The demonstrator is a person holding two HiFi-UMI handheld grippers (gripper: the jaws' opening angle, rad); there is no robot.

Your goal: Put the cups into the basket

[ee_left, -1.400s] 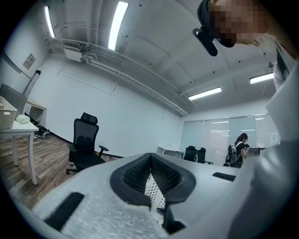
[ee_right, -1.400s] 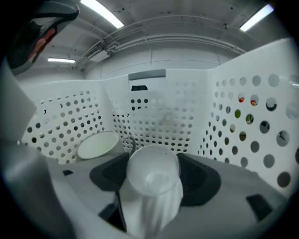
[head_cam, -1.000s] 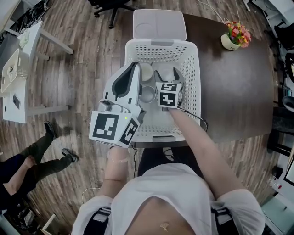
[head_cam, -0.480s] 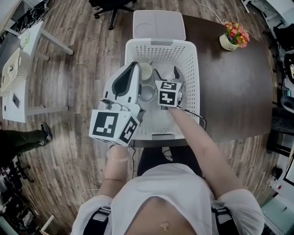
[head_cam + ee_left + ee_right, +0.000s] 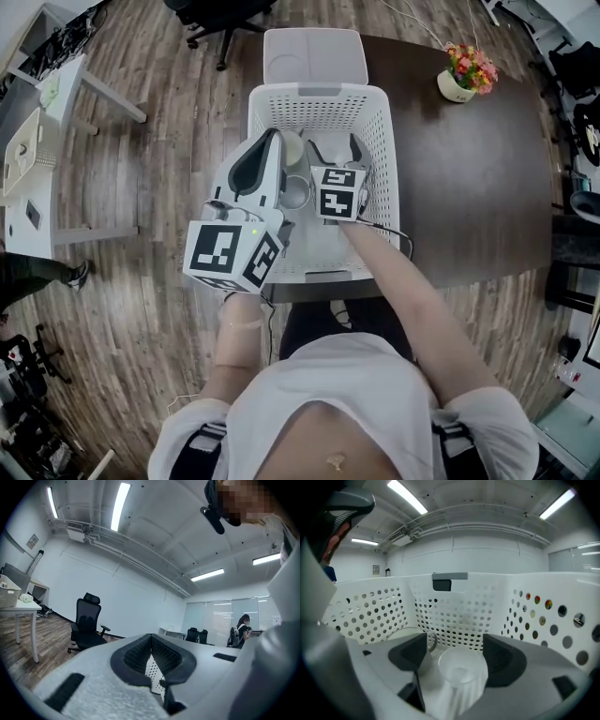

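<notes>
Off at the left edge of the head view, the bystander's legs have walked almost out of frame, and only a shoe (image 5: 77, 274) remains.

Left of centre, your left gripper (image 5: 151, 657) hangs at the basket's left rim where it was, its jaws together with nothing between them. Just right of it, inside the basket (image 5: 377, 122), sit a pale cup (image 5: 293, 147) and, nearer you, a grey cup (image 5: 296, 192).

At centre, your right gripper (image 5: 457, 658) reaches down into the basket with its jaws spread. The ribbed cup (image 5: 461, 677) stands between them on the basket floor, and the pads are not pressing on it.

That reads as the release step, so the next move calls for drawing the right gripper straight up without knocking the ribbed cup or catching the rim.

I count three cups, all inside the one basket, and two grippers. One lid (image 5: 314, 54) lies beyond the basket, and one flower pot (image 5: 461, 77) stands at the upper right. No cup shows on the dark table (image 5: 469, 197), so the task looks nearly finished.
</notes>
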